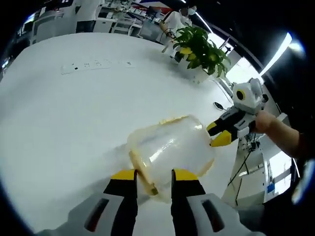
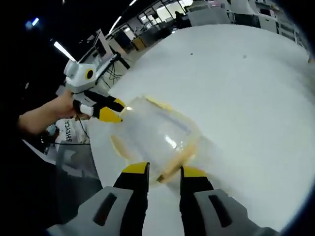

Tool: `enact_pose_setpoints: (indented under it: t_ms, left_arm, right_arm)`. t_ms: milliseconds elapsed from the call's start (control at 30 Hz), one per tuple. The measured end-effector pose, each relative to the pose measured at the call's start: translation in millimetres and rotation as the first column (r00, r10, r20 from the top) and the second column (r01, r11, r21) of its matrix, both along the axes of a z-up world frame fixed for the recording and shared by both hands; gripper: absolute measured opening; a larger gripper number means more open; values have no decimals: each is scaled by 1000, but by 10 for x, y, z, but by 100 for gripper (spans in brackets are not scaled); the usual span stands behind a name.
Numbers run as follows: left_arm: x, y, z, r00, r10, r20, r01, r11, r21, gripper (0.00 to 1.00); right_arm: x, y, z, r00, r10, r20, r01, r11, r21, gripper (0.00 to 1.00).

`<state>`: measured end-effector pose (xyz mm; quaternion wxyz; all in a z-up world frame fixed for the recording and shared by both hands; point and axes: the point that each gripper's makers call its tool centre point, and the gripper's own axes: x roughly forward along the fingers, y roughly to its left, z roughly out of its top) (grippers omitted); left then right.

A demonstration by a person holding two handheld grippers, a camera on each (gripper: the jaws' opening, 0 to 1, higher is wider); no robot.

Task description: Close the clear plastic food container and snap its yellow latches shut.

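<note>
At centre frame, both views: clear plastic food container (image 1: 172, 147) resting on the white table (image 1: 64, 128), held between the two grippers from opposite sides.
Lid: appears seated on the container; full seating all round cannot be confirmed through the clear plastic.
Yellow latches: one latch (image 1: 143, 173) lies between the left gripper (image 1: 153, 178) fingers at lower centre; another latch (image 2: 173, 164) sits at the right gripper (image 2: 164, 173) fingers.
Left gripper: fingers narrowly parted around the near latch; whether they pinch it, cannot tell.
Right gripper: fingers narrowly parted at the container edge; grip unconfirmed.
Progress: closing judged largely done; latching judged in hand.
Remaining: press each latch home, verify all sides.
Surroundings: potted plant (image 1: 202, 49) at upper right, left gripper view.
</note>
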<state>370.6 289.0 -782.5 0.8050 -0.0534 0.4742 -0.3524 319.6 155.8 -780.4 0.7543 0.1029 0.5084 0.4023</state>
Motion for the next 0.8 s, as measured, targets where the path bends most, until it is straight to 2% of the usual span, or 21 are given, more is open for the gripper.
enact_pose_setpoints:
  t_ms: [33, 67, 200, 367, 467, 533, 700, 800]
  left_arm:
    - [7, -18, 1, 1000, 21, -20, -22, 1000, -9, 18]
    - [-3, -18, -6, 1000, 9, -24, -10, 1000, -7, 18]
    - [-75, -1, -3, 999, 19, -42, -19, 1000, 6, 19]
    - [-212, 24, -16, 996, 35, -84, -33, 999, 22, 19]
    - [-231, 53, -23, 996, 42, -80, -41, 999, 25, 19]
    - [-232, 60, -24, 994, 54, -99, -53, 998, 19, 20]
    - [-254, 54, -24, 995, 46, -83, -44, 999, 23, 21]
    - [-247, 72, -12, 998, 31, -51, -30, 999, 23, 22]
  right_arm:
    - [-20, 13, 7, 1000, -12, 1, 12, 1000, 10, 21]
    - [-13, -13, 15, 999, -11, 35, 11, 1000, 6, 21]
    - [-29, -8, 35, 997, -57, 58, 55, 998, 28, 21]
    - [-41, 28, 57, 998, -20, 67, 20, 1000, 8, 21]
    - [-19, 27, 56, 998, -5, 56, 5, 1000, -5, 21]
    - [-17, 23, 55, 998, 7, 57, -7, 1000, -12, 21]
    - [-19, 16, 53, 998, 13, 56, -11, 999, -36, 22]
    - [6, 12, 57, 994, 63, 88, -57, 996, -74, 24]
